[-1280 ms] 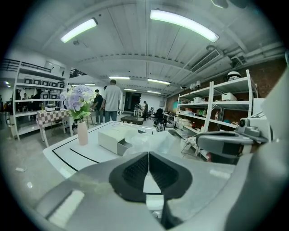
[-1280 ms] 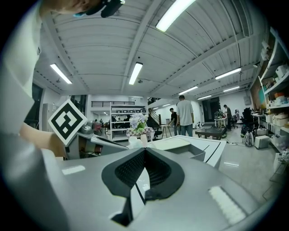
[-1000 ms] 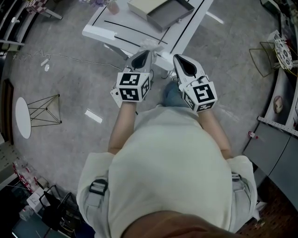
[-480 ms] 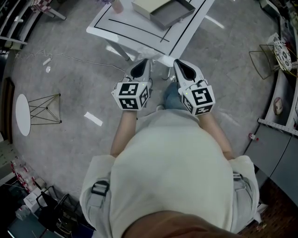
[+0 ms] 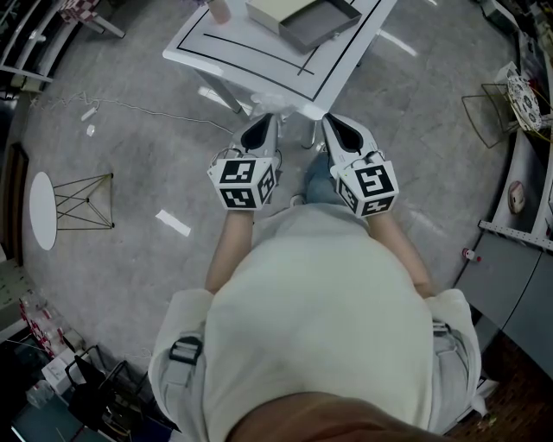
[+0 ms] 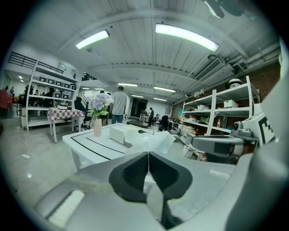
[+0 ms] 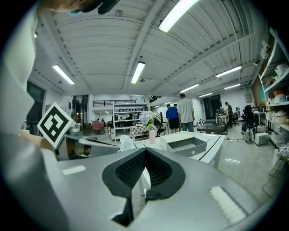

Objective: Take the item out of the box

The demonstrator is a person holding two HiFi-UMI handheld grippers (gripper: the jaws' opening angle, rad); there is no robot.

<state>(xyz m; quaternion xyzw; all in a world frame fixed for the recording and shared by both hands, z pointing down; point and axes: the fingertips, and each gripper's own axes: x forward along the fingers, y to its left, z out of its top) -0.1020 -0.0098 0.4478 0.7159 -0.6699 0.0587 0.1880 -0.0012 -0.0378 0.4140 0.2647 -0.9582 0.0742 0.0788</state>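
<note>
Under you lies a mottled grey floor [image 5: 130, 164], with a thin cable [image 5: 155, 110] trailing across it. Ahead of you stands a white table [image 5: 226, 52] marked with black lines. To your left, a small round white tabletop [image 5: 41, 217] sits beside a black wire frame [image 5: 85, 201], and grey cabinets [image 5: 511, 280] line your right. Long tube lights [image 6: 186, 36] run along the ribbed white ceiling [image 6: 135, 56]. White shelving racks [image 6: 226, 113] stand by the far walls, where a few people [image 6: 119, 101] are standing.

white black-lined table [image 5: 259, 53]: open shallow grey box [image 5: 320, 21] on top | left gripper [image 5: 264, 121], right gripper [image 5: 335, 123]: side by side, near table edge
</note>
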